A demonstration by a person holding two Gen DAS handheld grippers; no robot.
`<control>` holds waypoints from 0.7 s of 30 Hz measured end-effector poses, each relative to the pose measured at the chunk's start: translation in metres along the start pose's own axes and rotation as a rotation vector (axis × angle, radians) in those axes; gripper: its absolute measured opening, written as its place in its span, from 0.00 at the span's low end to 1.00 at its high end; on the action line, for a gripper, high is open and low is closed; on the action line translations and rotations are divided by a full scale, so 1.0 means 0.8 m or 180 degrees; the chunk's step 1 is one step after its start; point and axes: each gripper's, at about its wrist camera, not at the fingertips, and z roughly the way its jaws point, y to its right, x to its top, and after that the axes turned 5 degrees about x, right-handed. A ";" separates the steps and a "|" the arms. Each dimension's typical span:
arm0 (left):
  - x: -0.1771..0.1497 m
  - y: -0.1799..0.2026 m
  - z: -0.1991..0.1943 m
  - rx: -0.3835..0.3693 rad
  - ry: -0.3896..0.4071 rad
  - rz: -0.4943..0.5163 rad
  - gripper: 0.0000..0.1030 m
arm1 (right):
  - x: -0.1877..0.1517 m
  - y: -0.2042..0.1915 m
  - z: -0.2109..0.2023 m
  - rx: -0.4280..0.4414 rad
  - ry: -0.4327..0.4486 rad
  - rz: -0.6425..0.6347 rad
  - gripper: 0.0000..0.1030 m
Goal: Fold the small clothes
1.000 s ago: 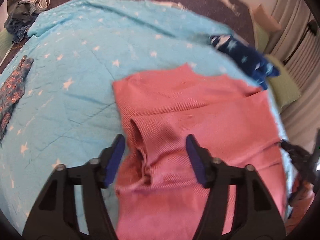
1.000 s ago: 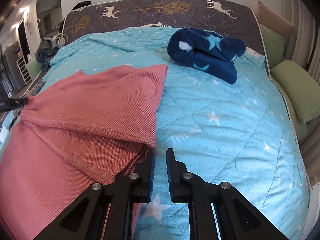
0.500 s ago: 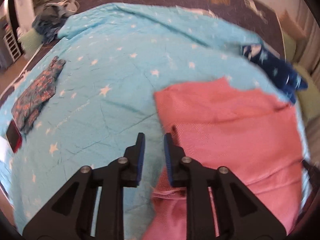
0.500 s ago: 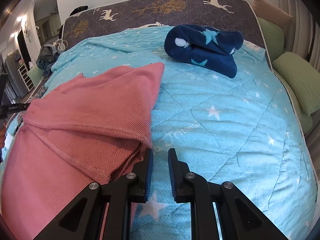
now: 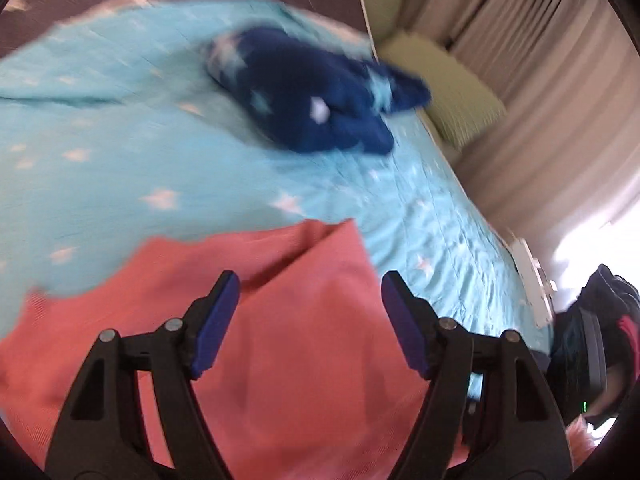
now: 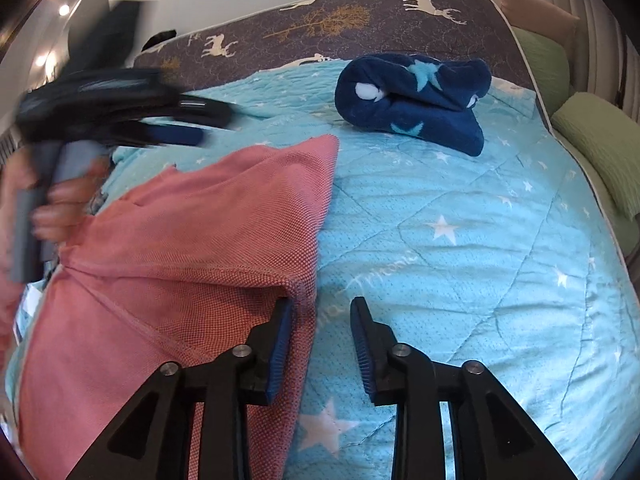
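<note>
The right gripper point(image 6: 320, 340), fingers spread, sits low at the near right edge of the pink garment point(image 6: 192, 264), its left pad touching the fabric's folded edge but pinching nothing; the left gripper point(image 5: 310, 320), blurred with motion, hangs over the same garment with its jaws wide apart and nothing between them. The garment lies on the turquoise star-print quilt point(image 6: 460, 248), 1 layer turned over on itself, its far corner pointing toward the headboard.

With neither tool gripping, the judged risk is that the loose upper layer slides or springs open, undoing the fold; a pad dragged across the knit could also snag the edge and pull the piece askew, and a hasty pinch might catch the quilt along with the cloth.

A rolled navy star blanket point(image 6: 416, 108) rests well beyond the garment near the headboard point(image 6: 340, 20), clear of the work; 2 green pillows point(image 6: 600, 148) line the right side of the bed. From the right wrist view, the left tool and the hand holding it cross above the garment's far left corner, the only thing crowding the fold.
</note>
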 end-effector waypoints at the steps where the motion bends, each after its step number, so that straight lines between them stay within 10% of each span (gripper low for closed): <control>1: 0.006 0.005 0.017 -0.0055 -0.0095 0.0000 0.72 | 0.000 0.002 0.000 0.0020 0.0004 0.0024 0.32; 5: 0.023 0.021 0.077 -0.0373 -0.0605 -0.0049 0.70 | -0.002 0.014 -0.002 0.0124 0.0036 0.0192 0.39; 12: 0.053 0.098 0.098 -0.0839 -0.0564 0.0217 0.58 | -0.005 0.022 0.000 0.0213 0.0049 0.0315 0.41; 21: 0.045 0.061 0.022 -0.0322 -0.0148 0.0271 0.60 | -0.009 0.030 -0.008 0.0254 0.0105 0.0428 0.42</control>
